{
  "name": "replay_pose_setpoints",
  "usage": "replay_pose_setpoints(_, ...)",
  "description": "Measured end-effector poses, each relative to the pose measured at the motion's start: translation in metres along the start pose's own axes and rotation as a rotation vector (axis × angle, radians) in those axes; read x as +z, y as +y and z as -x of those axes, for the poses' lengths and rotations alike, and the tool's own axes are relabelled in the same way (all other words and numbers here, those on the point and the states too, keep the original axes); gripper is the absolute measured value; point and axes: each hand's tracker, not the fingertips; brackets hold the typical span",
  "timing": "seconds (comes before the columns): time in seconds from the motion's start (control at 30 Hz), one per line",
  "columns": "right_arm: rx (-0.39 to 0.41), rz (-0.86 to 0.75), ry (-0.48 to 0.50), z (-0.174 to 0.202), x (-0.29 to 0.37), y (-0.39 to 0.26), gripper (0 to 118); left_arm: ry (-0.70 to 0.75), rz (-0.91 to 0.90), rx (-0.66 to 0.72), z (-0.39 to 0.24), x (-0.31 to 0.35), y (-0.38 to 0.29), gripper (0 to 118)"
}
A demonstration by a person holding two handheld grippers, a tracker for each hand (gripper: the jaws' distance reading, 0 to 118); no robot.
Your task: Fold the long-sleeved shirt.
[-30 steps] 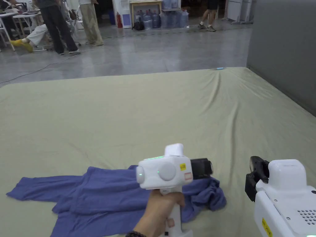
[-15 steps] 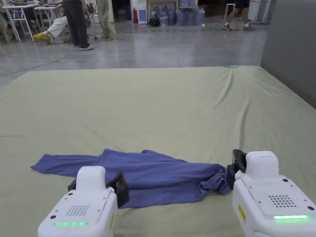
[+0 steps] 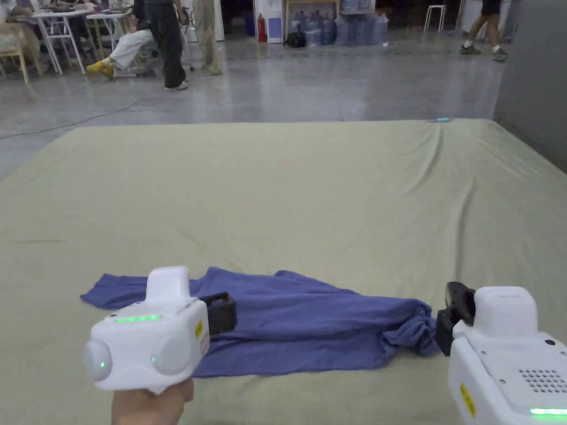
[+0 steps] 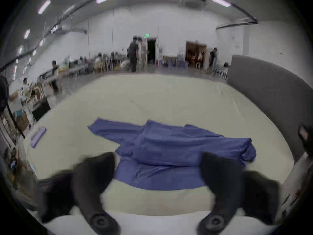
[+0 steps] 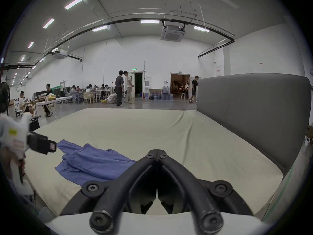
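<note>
In the left gripper view the left gripper (image 4: 157, 170) and the crumpled blue long-sleeved cotton shirt (image 4: 169, 147) are smeared by blur. In the head view the white right gripper (image 3: 451, 321) is cut by the frame's edge.

A grey headboard (image 5: 254, 113) flanks the olive sheet (image 3: 310, 188); water bottles (image 3: 332, 30) stand beyond.
</note>
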Motion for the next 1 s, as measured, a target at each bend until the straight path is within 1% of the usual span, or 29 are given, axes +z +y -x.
replay_pose_setpoints(0.07, -0.005, 0.019, 0.001, 0.001, -0.008, -0.004, 0, -0.013, 0.129, 0.034, 0.021, -0.038, 0.021, 114)
replay_pose_setpoints(0.17, -0.007, 0.047, 0.004, 0.003, -0.018, -0.009, 0, 0.023, 0.237, 0.061, 0.047, -0.097, 0.029, 114)
replay_pose_setpoints(0.2, -0.008, 0.054, 0.006, 0.003, -0.021, -0.011, 0, 0.056, 0.293, 0.028, 0.051, -0.114, 0.03, 113)
replay_pose_setpoints(0.3, -0.003, 0.078, 0.007, 0.004, -0.029, -0.017, 0, 0.102, 0.369, 0.028, 0.062, -0.147, 0.02, 112)
replay_pose_setpoints(0.33, -0.001, 0.085, 0.008, 0.003, -0.031, -0.019, 0, 0.124, 0.402, 0.024, 0.063, -0.156, 0.017, 109)
replay_pose_setpoints(0.37, 0.001, 0.091, 0.007, 0.003, -0.033, -0.02, 0, 0.118, 0.425, 0.029, 0.066, -0.163, 0.013, 99)
replay_pose_setpoints(0.4, 0.002, 0.098, -0.001, 0.003, -0.035, -0.022, 0, 0.138, 0.45, 0.032, 0.067, -0.169, 0.01, 82)
replay_pose_setpoints(0.43, 0.0, 0.103, -0.006, 0.002, -0.036, -0.022, 0, 0.128, 0.448, 0.039, 0.069, -0.17, 0.006, 66)
replay_pose_setpoints(0.47, -0.001, 0.107, -0.005, 0.001, -0.038, -0.023, 0, 0.102, 0.429, 0.048, 0.069, -0.167, 0.004, 62)
replay_pose_setpoints(0.5, -0.002, 0.112, -0.006, 0.0, -0.039, -0.025, 0, 0.121, 0.39, 0.007, 0.066, -0.162, 0.005, 46)
replay_pose_setpoints(0.53, 0.001, 0.118, -0.01, 0.0, -0.041, -0.026, 0, 0.09, 0.389, -0.012, 0.064, -0.159, 0.008, 17)
replay_pose_setpoints(0.57, 0.007, 0.123, -0.012, -0.001, -0.044, -0.026, 0, 0.048, 0.378, 0.003, 0.064, -0.158, 0.011, 5)
replay_pose_setpoints(0.6, 0.014, 0.127, -0.014, -0.003, -0.048, -0.026, 0, 0.04, 0.369, 0.051, 0.064, -0.152, 0.015, 5)
replay_pose_setpoints(0.63, 0.019, 0.13, -0.013, -0.006, -0.053, -0.024, 0, 0.047, 0.374, 0.045, 0.065, -0.149, 0.017, 5)
replay_pose_setpoints(0.67, 0.019, 0.129, -0.011, -0.01, -0.058, -0.022, 4, 0.04, 0.364, 0.038, 0.065, -0.146, 0.02, 5)
replay_pose_setpoints(0.7, 0.017, 0.135, -0.024, -0.016, -0.066, -0.019, 18, 0.034, 0.345, 0.024, 0.059, -0.137, 0.022, 5)
replay_pose_setpoints(0.73, -0.001, 0.173, -0.031, -0.022, -0.077, -0.015, 41, 0.029, 0.338, 0.018, 0.059, -0.133, 0.024, 5)
replay_pose_setpoints(0.77, -0.014, 0.231, -0.028, -0.028, -0.09, -0.011, 74, 0.02, 0.333, 0.016, 0.061, -0.13, 0.026, 5)
replay_pose_setpoints(0.8, -0.031, 0.324, -0.035, -0.035, -0.11, -0.008, 87, 0.014, 0.318, 0.02, 0.056, -0.118, 0.026, 5)
replay_pose_setpoints(0.83, -0.035, 0.405, -0.027, -0.041, -0.13, -0.009, 90, 0.01, 0.308, 0.025, 0.051, -0.108, 0.026, 5)
replay_pose_setpoints(0.9, -0.031, 0.553, 0.024, -0.053, -0.175, -0.017, 90, -0.004, 0.301, 0.035, 0.052, -0.102, 0.027, 5)
replay_pose_setpoints(0.97, -0.021, 0.651, 0.035, -0.059, -0.21, -0.032, 89, -0.017, 0.292, 0.044, 0.047, -0.093, 0.026, 5)
replay_pose_setpoints(1.0, -0.012, 0.707, 0.016, -0.06, -0.223, -0.04, 87, -0.02, 0.292, 0.044, 0.046, -0.091, 0.026, 5)
